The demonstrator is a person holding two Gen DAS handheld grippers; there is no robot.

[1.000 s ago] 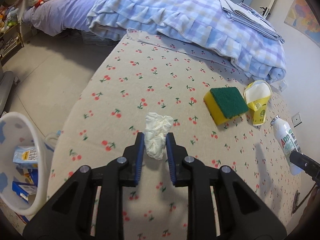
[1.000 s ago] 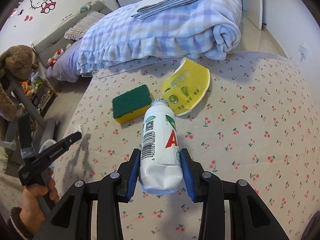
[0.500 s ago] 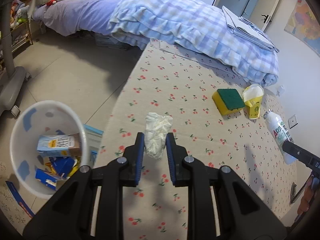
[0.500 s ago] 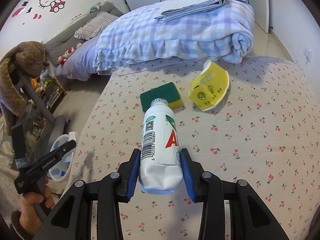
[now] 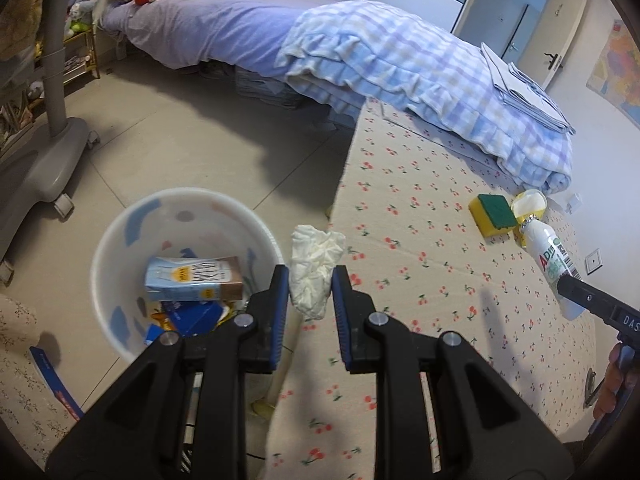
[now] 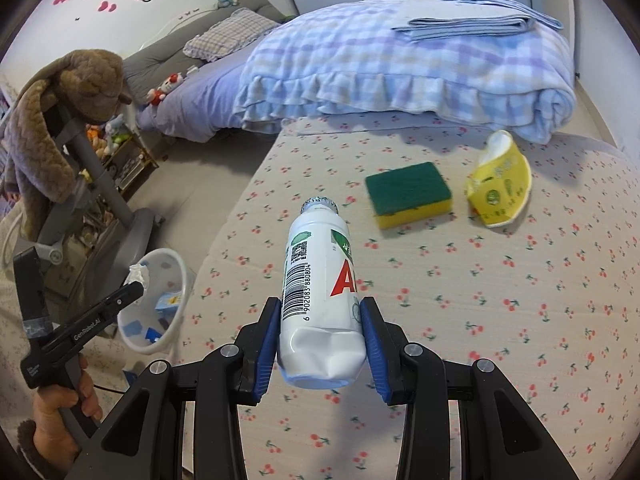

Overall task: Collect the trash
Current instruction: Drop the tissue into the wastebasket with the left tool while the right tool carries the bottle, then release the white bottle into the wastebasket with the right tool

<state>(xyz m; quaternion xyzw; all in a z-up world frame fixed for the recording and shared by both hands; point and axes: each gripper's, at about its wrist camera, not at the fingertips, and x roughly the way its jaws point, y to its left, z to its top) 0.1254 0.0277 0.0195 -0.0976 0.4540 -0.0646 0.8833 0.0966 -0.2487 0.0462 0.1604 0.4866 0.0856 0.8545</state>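
My left gripper [image 5: 310, 294] is shut on a crumpled white tissue [image 5: 314, 266] and holds it in the air over the bed's edge, just right of a white trash bin [image 5: 120, 236] on the floor; the bin holds a blue carton and other packaging. My right gripper [image 6: 320, 328] is shut on a white plastic bottle [image 6: 318, 276] with red lettering, held above the cherry-print bed [image 6: 500, 320]. The bottle [image 5: 550, 260] also shows in the left wrist view. The bin [image 6: 176, 268] and the left gripper [image 6: 134, 286] show in the right wrist view.
A green and yellow sponge [image 6: 408, 194] and a crushed yellow paper cup [image 6: 500, 190] lie on the bed. A rolled plaid blanket [image 6: 400, 64] lies behind them. A grey wheeled stand [image 5: 44, 152] is on the tiled floor left of the bin.
My left gripper has carried the tissue off the bed and leftward, toward the bin. My right gripper has lifted and drawn back with the bottle.
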